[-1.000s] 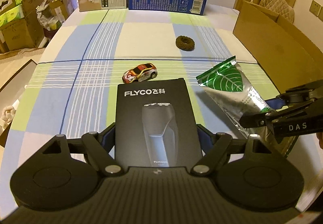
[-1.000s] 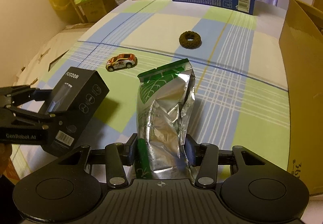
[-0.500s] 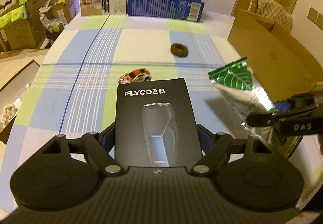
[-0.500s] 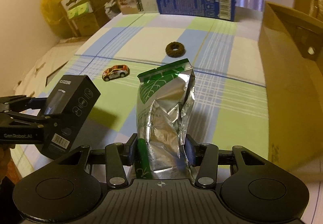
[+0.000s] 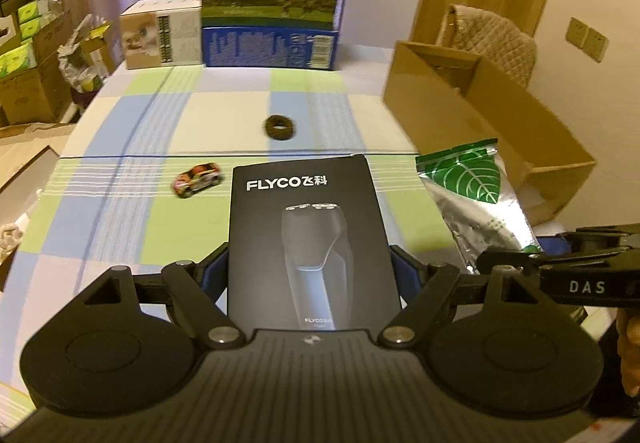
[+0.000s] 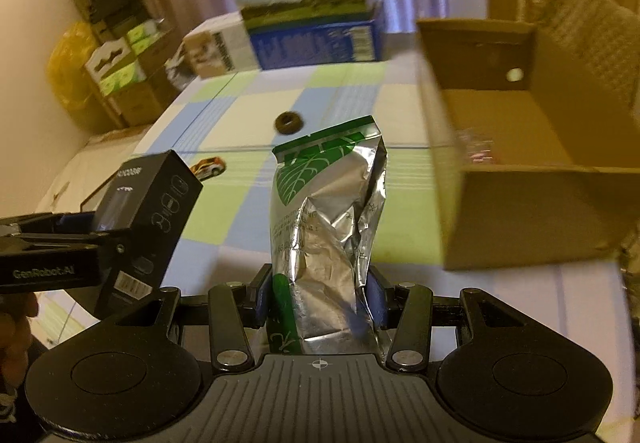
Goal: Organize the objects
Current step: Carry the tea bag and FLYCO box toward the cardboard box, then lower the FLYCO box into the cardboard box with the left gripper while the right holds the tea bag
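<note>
- Left claw is clamped on the black FLYCO shaver box, gripping only its near end, held above the checked desk.
- Right claw is squeezed onto the foil leaf pouch, also off the desk, just short of the open cardboard box.
- Risk one: the shaver box is long and pinched low, so a quick swing could lever it out of the pads.
- Risk two: the crinkled foil looks slick and soft; it may slide or fold in the grip, or its top may snag the cardboard wall.
- Risk three: both loads ride close together near the box mouth, so the claws could knock each other.
- The toy car and brown ring are on the desk, well apart from the carton.
- Hard to read: motion blur smears the carton's inside; something glinting lies there, but I cannot tell what.
- Pouch bottom and pad contact are hidden behind the claw body.
</note>
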Action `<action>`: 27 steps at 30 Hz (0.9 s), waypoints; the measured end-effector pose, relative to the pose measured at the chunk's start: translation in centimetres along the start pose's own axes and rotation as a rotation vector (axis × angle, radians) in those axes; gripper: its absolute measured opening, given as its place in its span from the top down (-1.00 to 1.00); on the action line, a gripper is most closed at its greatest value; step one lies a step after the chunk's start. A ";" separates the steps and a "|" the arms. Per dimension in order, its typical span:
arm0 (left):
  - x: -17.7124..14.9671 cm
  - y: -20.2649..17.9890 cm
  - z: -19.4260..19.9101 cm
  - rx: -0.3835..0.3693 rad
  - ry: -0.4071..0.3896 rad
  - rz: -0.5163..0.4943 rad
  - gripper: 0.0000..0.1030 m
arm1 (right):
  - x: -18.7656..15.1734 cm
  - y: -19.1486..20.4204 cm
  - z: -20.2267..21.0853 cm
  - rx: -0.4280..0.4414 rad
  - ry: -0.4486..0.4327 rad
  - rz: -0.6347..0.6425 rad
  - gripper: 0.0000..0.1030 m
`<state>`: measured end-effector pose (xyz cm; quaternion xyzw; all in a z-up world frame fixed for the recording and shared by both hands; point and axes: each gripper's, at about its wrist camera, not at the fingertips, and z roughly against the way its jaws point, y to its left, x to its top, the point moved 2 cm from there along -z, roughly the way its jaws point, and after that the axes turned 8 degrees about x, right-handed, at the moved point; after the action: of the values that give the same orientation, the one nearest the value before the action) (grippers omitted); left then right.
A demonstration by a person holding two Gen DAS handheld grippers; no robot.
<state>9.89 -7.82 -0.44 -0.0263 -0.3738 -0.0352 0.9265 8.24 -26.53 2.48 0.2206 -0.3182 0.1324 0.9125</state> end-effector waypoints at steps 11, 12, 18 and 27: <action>1.6 -6.6 1.9 -0.087 -0.031 -0.070 -0.50 | 1.5 -4.1 8.5 -0.114 -0.111 -0.077 0.14; 1.8 -7.2 2.0 -0.091 -0.033 -0.077 -0.50 | 1.8 -4.4 9.0 -0.118 -0.118 -0.083 0.14; 3.1 -9.9 3.0 -0.117 -0.053 -0.123 -0.50 | 3.0 -5.8 11.1 -0.147 -0.157 -0.098 0.14; 4.0 -10.7 3.2 -0.119 -0.049 -0.125 -0.50 | 3.9 -7.0 12.0 -0.156 -0.180 -0.109 0.14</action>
<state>9.67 -18.44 4.88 -0.0589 -0.3946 -0.1142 0.9098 7.65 -38.03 11.17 0.1771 -0.3958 0.0371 0.9003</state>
